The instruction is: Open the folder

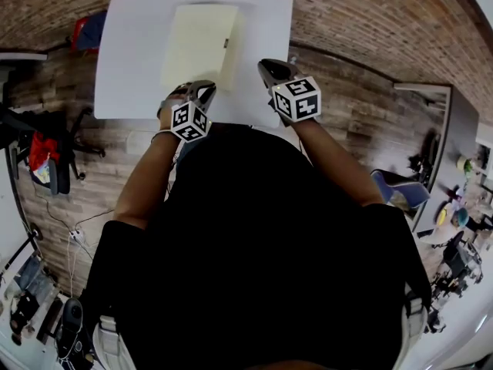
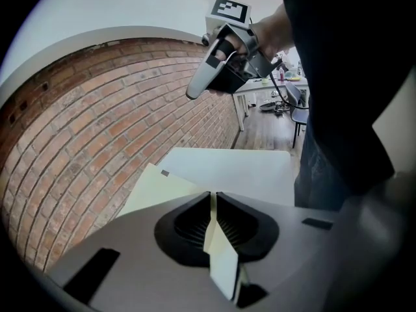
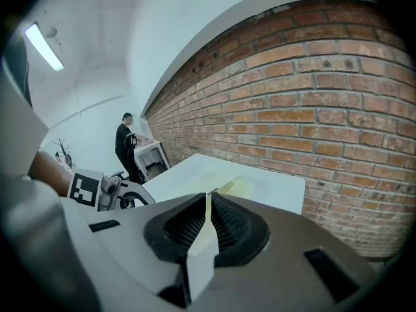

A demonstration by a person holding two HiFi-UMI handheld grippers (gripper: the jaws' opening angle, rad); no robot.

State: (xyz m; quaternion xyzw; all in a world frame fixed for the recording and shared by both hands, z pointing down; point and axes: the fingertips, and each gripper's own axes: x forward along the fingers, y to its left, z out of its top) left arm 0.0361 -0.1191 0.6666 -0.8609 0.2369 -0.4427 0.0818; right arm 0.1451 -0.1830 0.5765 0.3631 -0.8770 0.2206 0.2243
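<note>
Folder point(image 1: 199, 43) on table point(image 1: 131, 60), long axis running toward brick wall point(image 1: 370, 29)

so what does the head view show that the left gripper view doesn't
Only the head view: the whole folder from above, with the left gripper at its near edge. Only the left gripper view: that gripper's jaws drawn together, a pale strip between them. Both: the folder, the white table, the right gripper and the brick wall.

folder point(image 1: 199, 45) on table point(image 1: 131, 60), left gripper point(image 1: 203, 90) and right gripper point(image 1: 266, 68) at its near edge
</note>
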